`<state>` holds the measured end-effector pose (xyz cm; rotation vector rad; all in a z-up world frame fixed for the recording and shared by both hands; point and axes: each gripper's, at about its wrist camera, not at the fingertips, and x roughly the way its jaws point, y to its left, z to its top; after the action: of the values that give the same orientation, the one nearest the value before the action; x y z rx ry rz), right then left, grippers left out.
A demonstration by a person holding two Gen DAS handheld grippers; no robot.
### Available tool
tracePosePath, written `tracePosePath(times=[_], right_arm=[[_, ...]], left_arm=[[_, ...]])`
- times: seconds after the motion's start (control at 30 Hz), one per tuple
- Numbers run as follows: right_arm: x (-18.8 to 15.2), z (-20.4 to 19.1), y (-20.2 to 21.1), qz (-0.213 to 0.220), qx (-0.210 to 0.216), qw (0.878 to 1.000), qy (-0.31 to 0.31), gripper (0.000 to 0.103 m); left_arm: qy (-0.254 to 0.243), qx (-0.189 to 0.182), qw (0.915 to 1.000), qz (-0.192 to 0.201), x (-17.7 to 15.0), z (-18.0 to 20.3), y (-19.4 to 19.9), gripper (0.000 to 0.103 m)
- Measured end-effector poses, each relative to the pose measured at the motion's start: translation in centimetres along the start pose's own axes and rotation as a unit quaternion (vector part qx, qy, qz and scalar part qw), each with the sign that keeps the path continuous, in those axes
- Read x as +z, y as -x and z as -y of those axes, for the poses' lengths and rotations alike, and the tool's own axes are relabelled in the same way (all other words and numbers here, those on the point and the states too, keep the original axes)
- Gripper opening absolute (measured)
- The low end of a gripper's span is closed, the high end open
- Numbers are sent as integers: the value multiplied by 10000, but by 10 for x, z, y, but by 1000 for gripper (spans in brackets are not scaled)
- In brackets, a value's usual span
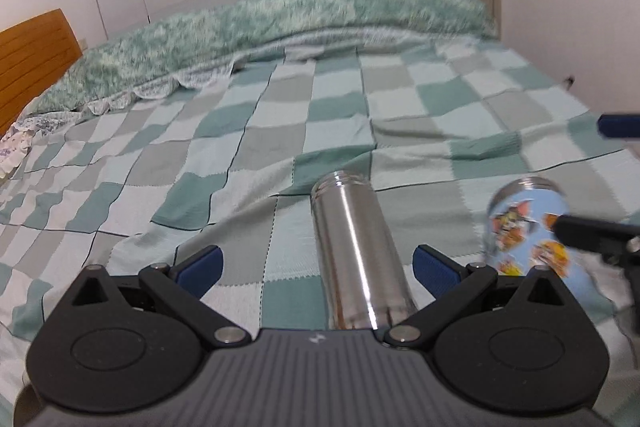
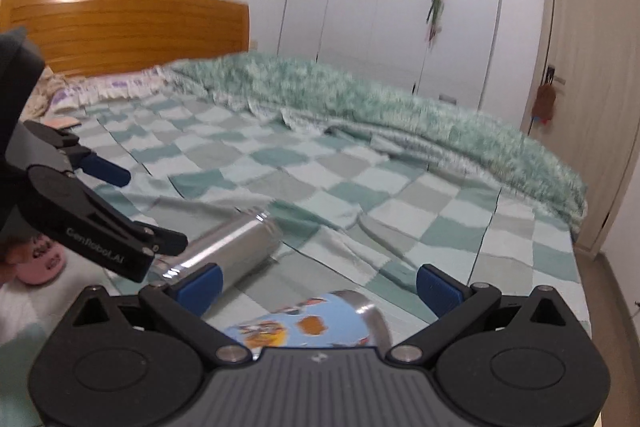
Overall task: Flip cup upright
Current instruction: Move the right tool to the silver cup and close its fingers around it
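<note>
Lying between spread fingers (image 1: 200, 267): steel cup (image 1: 356, 259)

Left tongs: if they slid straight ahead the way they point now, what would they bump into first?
Probably the shiny steel cylindrical cup, lying on its side between the open left tongs; beyond it lies the checked green bedspread.

A steel cup (image 1: 356, 251) lies on its side on a checkered bedspread (image 1: 160, 163) between the spread fingers of the left gripper (image 1: 316, 265) (a cartoon-printed cup (image 1: 528, 227) nearby).
</note>
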<state>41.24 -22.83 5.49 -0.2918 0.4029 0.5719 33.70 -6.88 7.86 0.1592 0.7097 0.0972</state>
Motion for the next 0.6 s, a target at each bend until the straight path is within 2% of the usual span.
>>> tracePosePath(times=[0.17,0.3,0.33,0.4,0.43,0.47,0.6], right_arm=[[11,29,-25,-214,61,9997,-40,103],[13,45,-44,-314,103,9994,-98,103],[13,48,-48,-334,127,9993,-120,103],[11,51,-54,-367,160,9991,-125,103],[10,52,-58,-386,180,9990,-123,103],[10,53,-60,-404,186,9989,-116,103],[7,50,-61,-449,175,9988,-86,103]], left_arm=[[-135,175,9982,-562,12,13,-45,103],[-8,139,9963,-849,18,17,-70,103],[8,114,9956,-934,18,18,-76,98],[113,-10,9923,-1230,17,18,-90,79],[221,-150,9892,-1444,15,17,-98,66],[320,-132,9872,-1555,12,16,-102,64],[423,-179,9899,-1341,12,10,-87,64]])
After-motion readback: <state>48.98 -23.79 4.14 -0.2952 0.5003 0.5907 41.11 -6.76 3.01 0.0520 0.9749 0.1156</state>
